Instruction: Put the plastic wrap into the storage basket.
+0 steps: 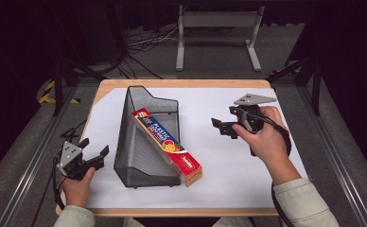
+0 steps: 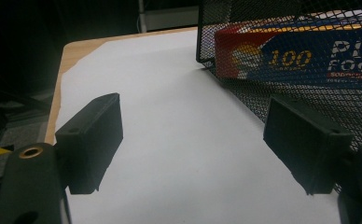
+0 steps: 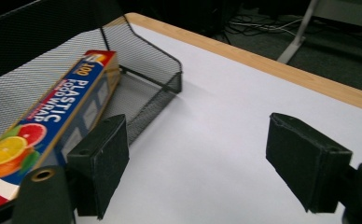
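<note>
**Plastic wrap box lies in the mesh holder, both grippers released**

The light wooden table (image 1: 110,84), covered by a large white paper sheet (image 1: 229,175), is the biggest thing in the high view. Taking the sheet's middle as the centre of the clock, the black wire-mesh file holder (image 1: 139,156) sits toward nine o'clock, its tall end toward the near edge and its low open end toward twelve.

Inside it lies the long blue and red cardboard box of plastic food wrap (image 1: 168,145), printed with citrus fruit. The box is tilted: its far end leans high against the holder's left mesh wall, and its red near end sticks out past the holder's front corner toward six o'clock, down by the paper. In the right gripper view the box (image 3: 53,121) rests along the mesh wall with the holder's low tray open beside it; in the left gripper view its print (image 2: 300,58) shows through the mesh.

The right gripper (image 1: 222,125), held in the person's right hand (image 1: 266,142), hovers toward three o'clock, pointing at the holder but well apart from it. Its jaws stand wide apart and empty.

The left gripper (image 1: 94,150), in the left hand (image 1: 77,187), is at eight o'clock by the table's near-left corner, just beside the holder's outer wall. Its jaws are likewise spread and grasp nothing.
</note>
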Demonstrator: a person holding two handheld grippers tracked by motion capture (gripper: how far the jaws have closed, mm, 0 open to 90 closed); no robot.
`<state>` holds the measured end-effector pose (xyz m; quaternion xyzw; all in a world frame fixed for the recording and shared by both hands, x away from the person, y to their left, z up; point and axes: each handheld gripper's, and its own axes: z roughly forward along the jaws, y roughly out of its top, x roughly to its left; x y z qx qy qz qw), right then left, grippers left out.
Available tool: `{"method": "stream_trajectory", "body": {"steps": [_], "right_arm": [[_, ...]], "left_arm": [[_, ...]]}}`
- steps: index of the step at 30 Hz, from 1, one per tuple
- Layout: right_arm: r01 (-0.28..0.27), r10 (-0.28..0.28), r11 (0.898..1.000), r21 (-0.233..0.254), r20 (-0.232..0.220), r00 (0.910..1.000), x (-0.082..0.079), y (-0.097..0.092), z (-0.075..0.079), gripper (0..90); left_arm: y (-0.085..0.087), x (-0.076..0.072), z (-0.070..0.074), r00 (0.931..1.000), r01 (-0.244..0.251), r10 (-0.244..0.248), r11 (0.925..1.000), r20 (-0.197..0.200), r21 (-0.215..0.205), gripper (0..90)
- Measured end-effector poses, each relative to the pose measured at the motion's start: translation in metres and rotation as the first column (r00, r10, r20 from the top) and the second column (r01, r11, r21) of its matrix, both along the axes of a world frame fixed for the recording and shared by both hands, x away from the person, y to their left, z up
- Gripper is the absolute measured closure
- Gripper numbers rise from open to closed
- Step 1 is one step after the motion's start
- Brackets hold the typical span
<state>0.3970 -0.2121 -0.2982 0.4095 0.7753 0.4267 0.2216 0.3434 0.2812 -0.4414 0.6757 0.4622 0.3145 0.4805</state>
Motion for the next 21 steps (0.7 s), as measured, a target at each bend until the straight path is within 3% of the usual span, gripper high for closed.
{"method": "stream_trajectory", "body": {"steps": [5,12,16,21], "right_arm": [[0.012,-0.012,1.000,0.021,-0.007,0.9999,0.000,-0.025,-0.006,20.2],[0.061,-0.062,0.998,0.022,0.023,0.9978,-0.004,-0.066,-0.020,20.1],[0.091,-0.092,0.995,0.038,0.021,0.9956,-0.006,-0.080,-0.027,19.3],[0.126,-0.127,0.991,0.054,0.002,0.9919,-0.007,-0.095,-0.046,18.6]], "left_arm": [[0.000,0.000,0.000,1.0000,0.000,0.000,1.0000,0.000,0.002,20.4],[-0.002,0.000,-0.001,1.0000,0.003,-0.003,0.9999,-0.004,0.012,20.4],[-0.002,0.000,-0.002,1.0000,0.001,-0.001,0.9999,-0.007,0.011,20.3],[0.000,0.000,-0.003,0.9999,-0.004,0.005,0.9999,-0.011,0.015,20.3]]}}
